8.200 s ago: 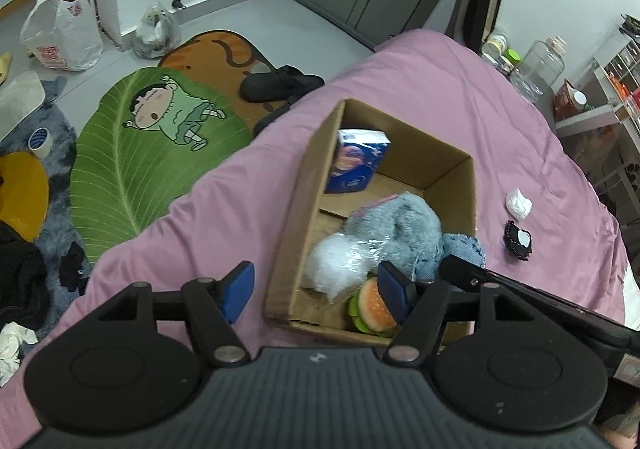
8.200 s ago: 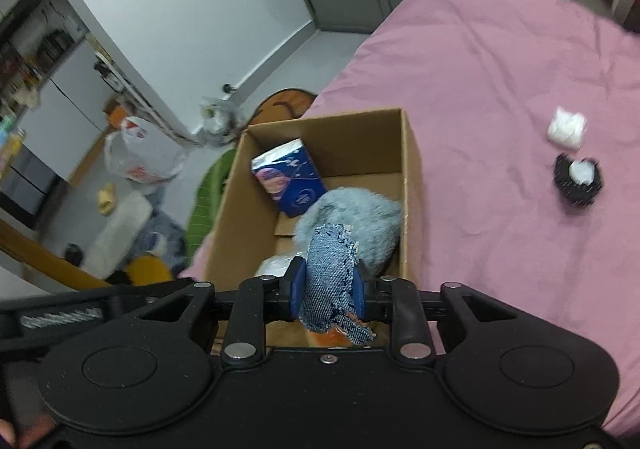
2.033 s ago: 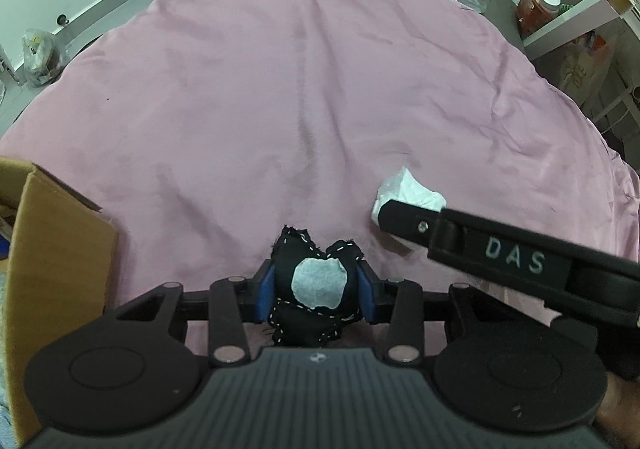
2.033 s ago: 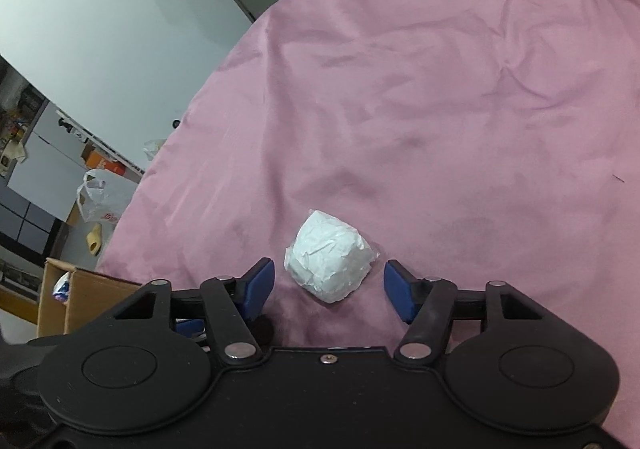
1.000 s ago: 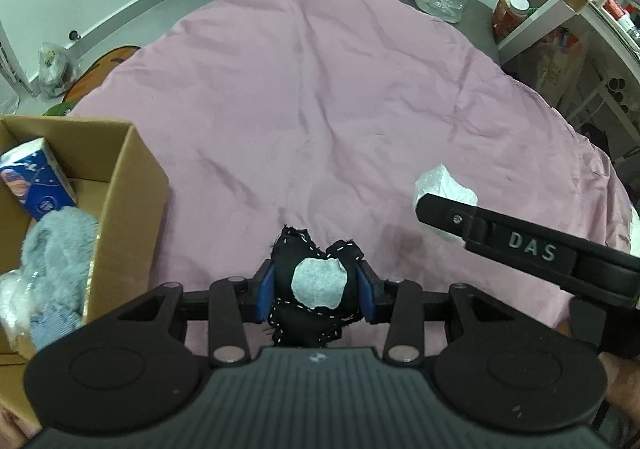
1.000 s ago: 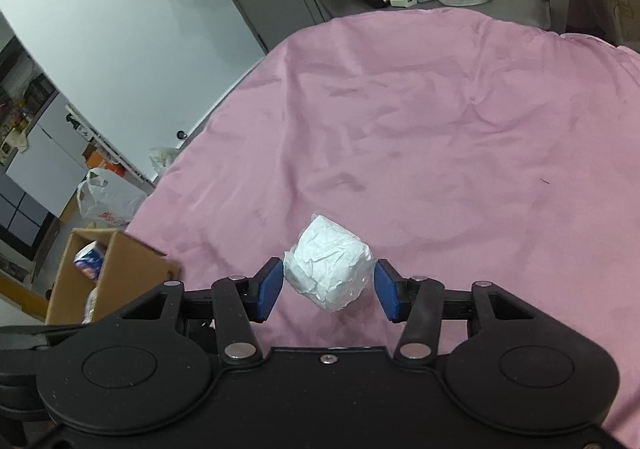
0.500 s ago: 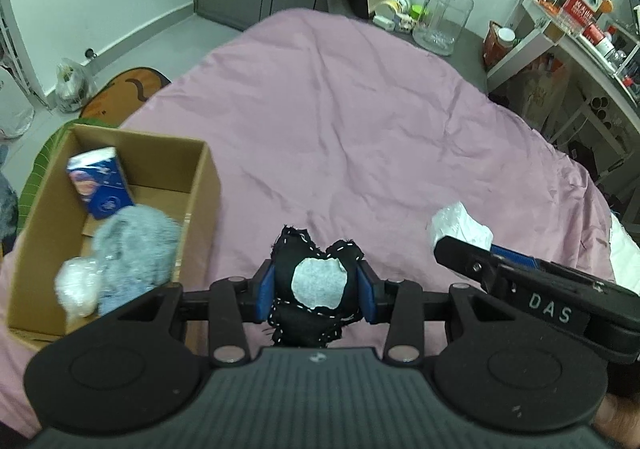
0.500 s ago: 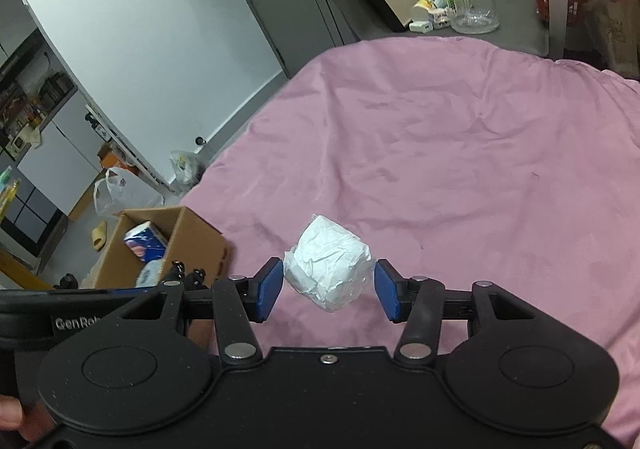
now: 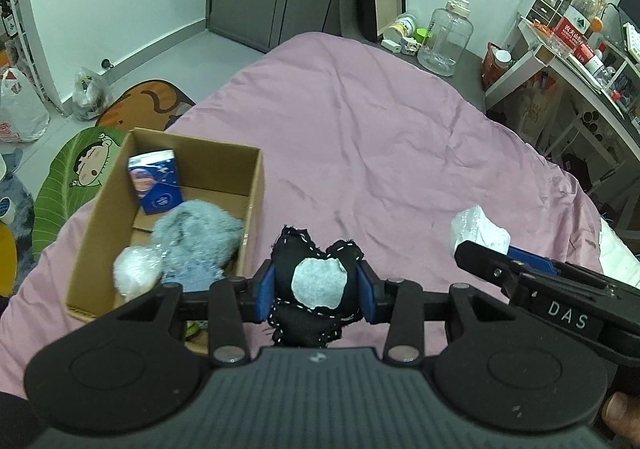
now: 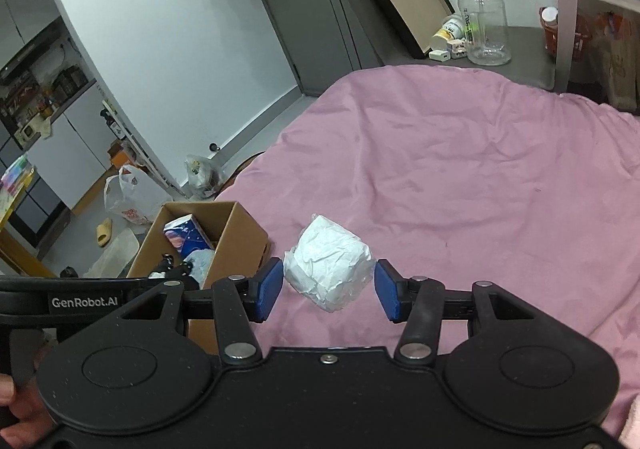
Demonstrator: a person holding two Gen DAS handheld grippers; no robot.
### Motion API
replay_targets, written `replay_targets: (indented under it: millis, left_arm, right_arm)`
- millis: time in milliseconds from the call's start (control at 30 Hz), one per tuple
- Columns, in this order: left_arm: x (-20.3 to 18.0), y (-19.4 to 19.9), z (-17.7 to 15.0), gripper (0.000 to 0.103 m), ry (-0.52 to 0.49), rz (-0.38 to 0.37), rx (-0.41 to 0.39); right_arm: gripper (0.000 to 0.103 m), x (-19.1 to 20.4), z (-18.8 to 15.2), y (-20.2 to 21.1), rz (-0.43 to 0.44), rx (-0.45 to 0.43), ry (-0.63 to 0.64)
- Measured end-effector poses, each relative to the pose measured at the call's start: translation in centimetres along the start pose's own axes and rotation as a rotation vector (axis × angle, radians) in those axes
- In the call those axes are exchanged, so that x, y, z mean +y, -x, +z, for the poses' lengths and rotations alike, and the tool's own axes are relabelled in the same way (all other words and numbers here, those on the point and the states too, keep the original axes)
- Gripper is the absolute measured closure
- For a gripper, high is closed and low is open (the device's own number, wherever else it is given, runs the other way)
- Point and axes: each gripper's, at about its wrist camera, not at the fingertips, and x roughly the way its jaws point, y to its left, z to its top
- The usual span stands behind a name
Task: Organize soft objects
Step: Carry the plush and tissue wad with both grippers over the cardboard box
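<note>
Left wrist: my left gripper (image 9: 316,291), clenched on the frayed black pouch (image 9: 314,285) with its white patch, has risen; the cardboard box (image 9: 251,201) now sits ahead-left, ready for the drop.

Right wrist: my right gripper (image 10: 327,289) pinches the crinkly white wad (image 10: 328,263), lifted off the pink bedspread (image 10: 480,177).

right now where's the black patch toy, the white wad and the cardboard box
black patch toy (image 9: 319,281), left wrist view, on its white round patch
white wad (image 10: 329,263), right wrist view, on its crinkled front face
cardboard box (image 9: 253,205), left wrist view, on its right wall
</note>
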Motion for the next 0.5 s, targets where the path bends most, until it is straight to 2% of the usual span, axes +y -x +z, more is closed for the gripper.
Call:
replay_targets:
  millis: [500]
  left_arm:
    - [2.7,4.1,-0.1,0.062,-0.009,-0.002,-0.049]
  right_arm:
    - [0.053,2.1,0.5,3.3,-0.024,-0.049,0.026]
